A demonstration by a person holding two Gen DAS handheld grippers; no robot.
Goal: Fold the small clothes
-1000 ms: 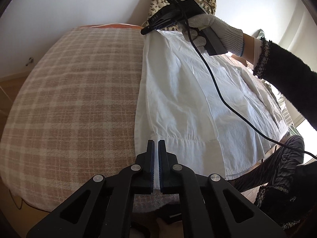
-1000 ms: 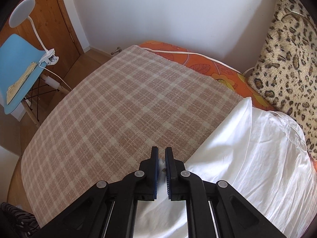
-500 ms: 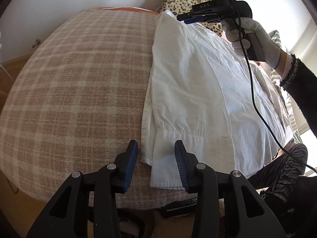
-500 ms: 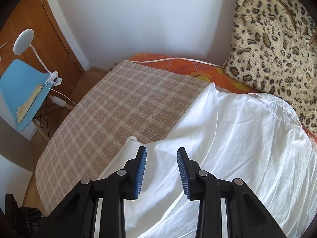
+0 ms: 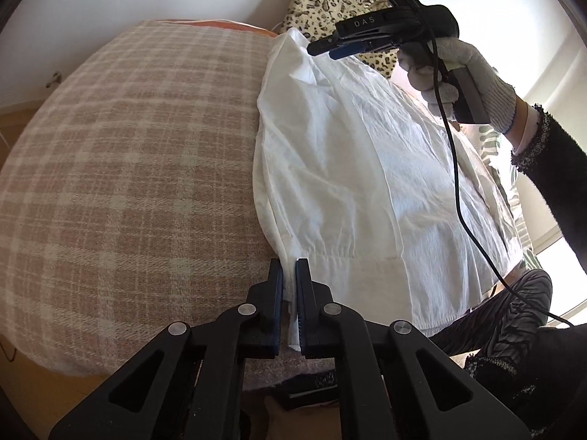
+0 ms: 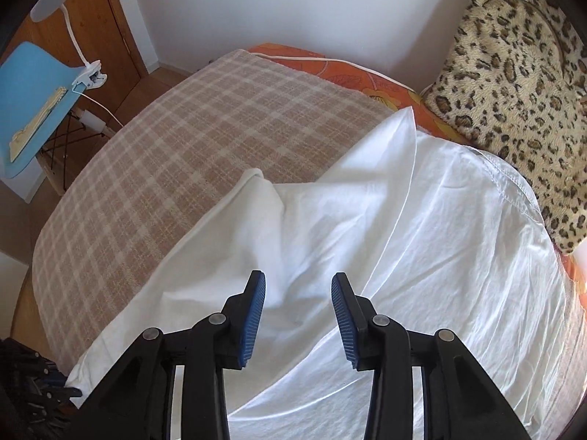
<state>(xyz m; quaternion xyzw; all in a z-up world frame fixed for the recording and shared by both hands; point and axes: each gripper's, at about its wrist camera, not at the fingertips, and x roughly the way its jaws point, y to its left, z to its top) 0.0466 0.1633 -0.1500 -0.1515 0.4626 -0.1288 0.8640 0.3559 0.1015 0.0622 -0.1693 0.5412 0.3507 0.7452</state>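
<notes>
The white shirt (image 5: pixel 367 168) lies spread on the checked blanket (image 5: pixel 128 165) of a bed, taking up the side nearer the leopard cushion (image 6: pixel 513 73), with its long folded edge running down the middle of the blanket. The left gripper (image 5: pixel 288 293) has its fingers pinched narrow on the shirt's near corner at the hem, cloth showing between them; holding that corner probably keeps the edge taut and ready to lift for the next fold. The right gripper (image 6: pixel 298 311), borne by a gloved hand (image 5: pixel 458 69), hovers above the far end of the shirt with its fingers opening and nothing between them; the cloth under it lies in loose ridges, as if just let go there. From the left view that gripper's tips sit close over the shirt's far corner, but whether they touch it is hard to say. Much is cut off: the shirt's far side runs under the arm and cable (image 5: pixel 455 168), so sleeves and collar cannot be made out, and the bed's near edge is hidden behind the left gripper's body.
</notes>
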